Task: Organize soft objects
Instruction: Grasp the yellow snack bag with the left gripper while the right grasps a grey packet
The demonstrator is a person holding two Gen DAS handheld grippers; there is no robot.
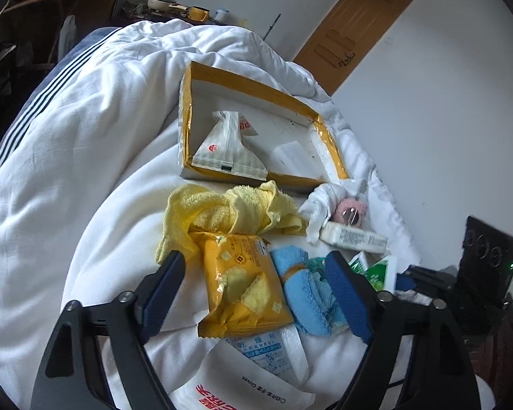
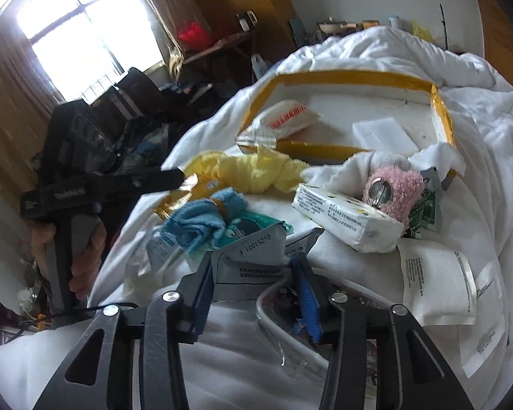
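Left gripper (image 1: 256,294) fingers apart around yellow packet (image 1: 242,283) on quilt (image 1: 85,136); right gripper (image 2: 253,270) clamped on grey packet (image 2: 249,259).

The yellow snack packet (image 1: 242,287) covers the upper part of the desiccant sachet (image 1: 273,352), and the white gloves pouch (image 1: 242,393) runs off the bottom edge. The blue cloth (image 1: 307,294) hides much of the teal packet (image 1: 316,263). In the right wrist view, whether the tongs press the grey packet (image 2: 253,259) cannot be told. The pink fluffy thing (image 2: 395,188) partly hides a green sachet (image 2: 424,212).
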